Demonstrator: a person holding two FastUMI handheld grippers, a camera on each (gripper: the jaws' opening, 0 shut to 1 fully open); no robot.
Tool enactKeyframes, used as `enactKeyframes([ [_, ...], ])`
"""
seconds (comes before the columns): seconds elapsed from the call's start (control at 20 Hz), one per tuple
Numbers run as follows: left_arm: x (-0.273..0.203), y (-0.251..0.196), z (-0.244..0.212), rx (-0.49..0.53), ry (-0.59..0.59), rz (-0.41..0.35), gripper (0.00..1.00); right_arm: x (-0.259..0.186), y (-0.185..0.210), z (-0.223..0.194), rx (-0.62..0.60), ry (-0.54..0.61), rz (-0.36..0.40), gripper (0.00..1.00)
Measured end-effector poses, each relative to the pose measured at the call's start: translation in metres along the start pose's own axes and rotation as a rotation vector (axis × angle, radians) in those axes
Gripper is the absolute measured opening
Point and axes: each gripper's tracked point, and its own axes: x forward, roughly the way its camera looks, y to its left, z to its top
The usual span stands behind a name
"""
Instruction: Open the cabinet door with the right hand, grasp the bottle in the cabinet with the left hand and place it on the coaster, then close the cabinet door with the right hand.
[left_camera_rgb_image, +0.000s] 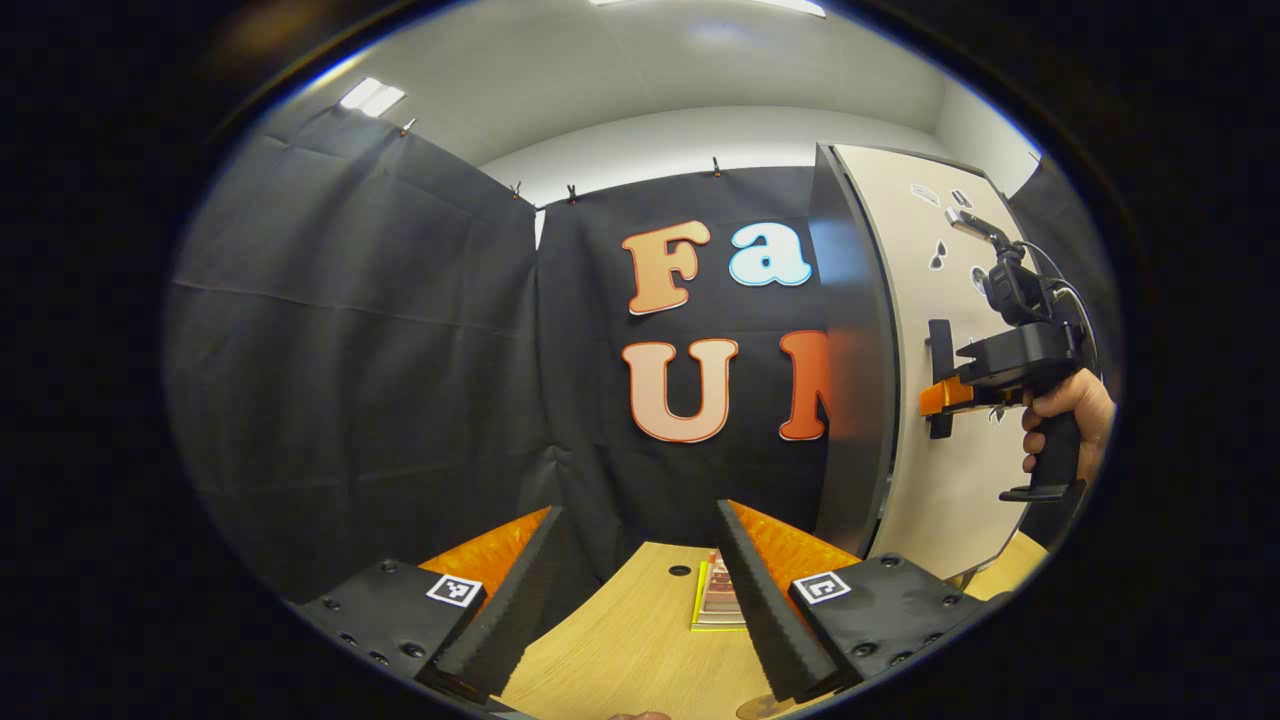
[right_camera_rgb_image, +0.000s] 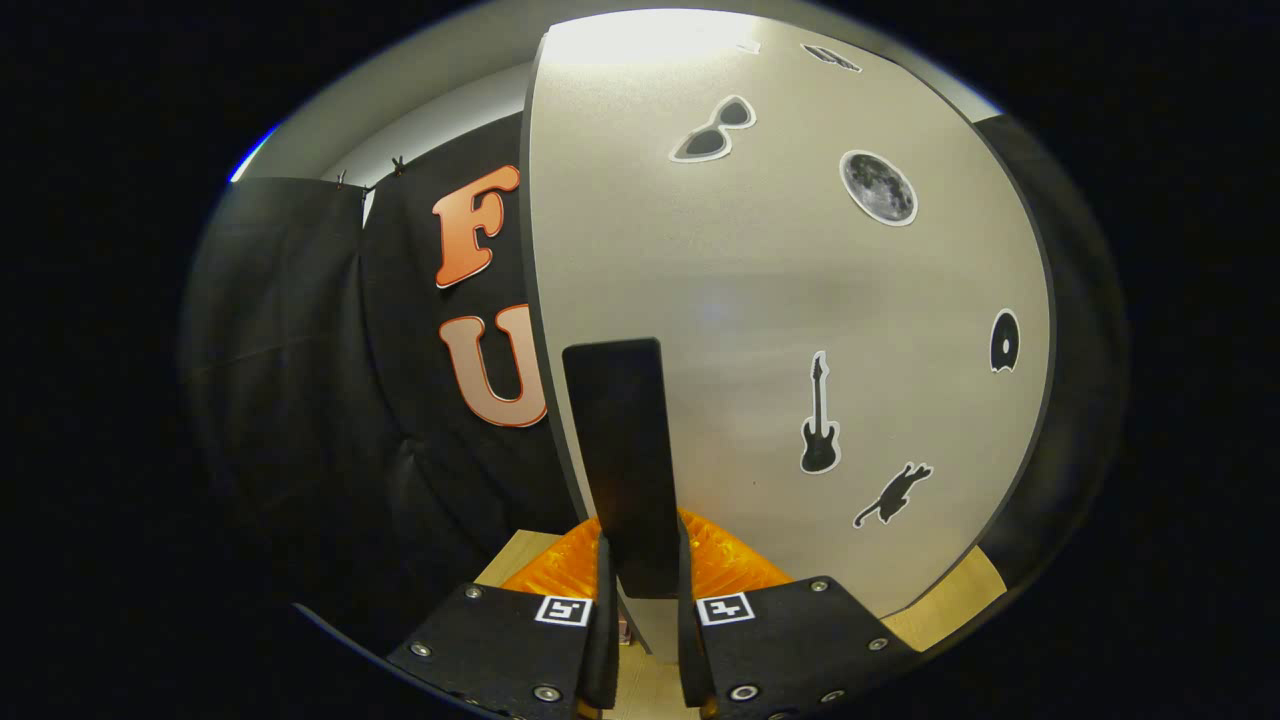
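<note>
Cabinet door: large rigid panel, likely swings light on its hinges. Door handle, a stiff vertical bar near the door's free edge, is the hold; right gripper clamps it. Left gripper jaws spread, empty, left of door. Bottle unseen.

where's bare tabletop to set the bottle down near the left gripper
Bare wood runs on the table between the left gripper fingers, bordered ahead by the booth wall and a small dark hole. Right of that is crowded: the coaster stack, then the cabinet door, whose handle the right gripper clamps.
</note>
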Motion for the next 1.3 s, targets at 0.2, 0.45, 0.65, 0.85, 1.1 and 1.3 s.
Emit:
enactKeyframes([
  [0.2, 0.005, -0.028, 0.000, 0.004, 0.003, -0.070, 0.95, -0.021, 0.005, 0.002, -0.022, -0.018, 0.043, 0.24],
  [0.45, 0.008, -0.078, -0.003, 0.005, 0.008, -0.195, 0.96, -0.081, -0.008, -0.012, -0.010, -0.032, 0.114, 0.24],
  [0.65, 0.010, -0.122, 0.005, 0.012, -0.008, -0.293, 0.96, -0.124, -0.027, -0.021, -0.018, -0.049, 0.136, 0.24],
  [0.85, 0.010, -0.157, 0.010, 0.016, -0.018, -0.370, 0.96, -0.167, -0.050, -0.027, 0.019, -0.076, 0.174, 0.24],
  [1.1, 0.006, -0.189, 0.018, 0.027, -0.036, -0.415, 0.96, -0.199, -0.078, -0.032, 0.035, -0.114, 0.204, 0.24],
  [1.3, 0.000, -0.214, 0.021, 0.026, -0.034, -0.438, 0.96, -0.213, -0.087, -0.030, 0.064, -0.138, 0.240, 0.21],
])
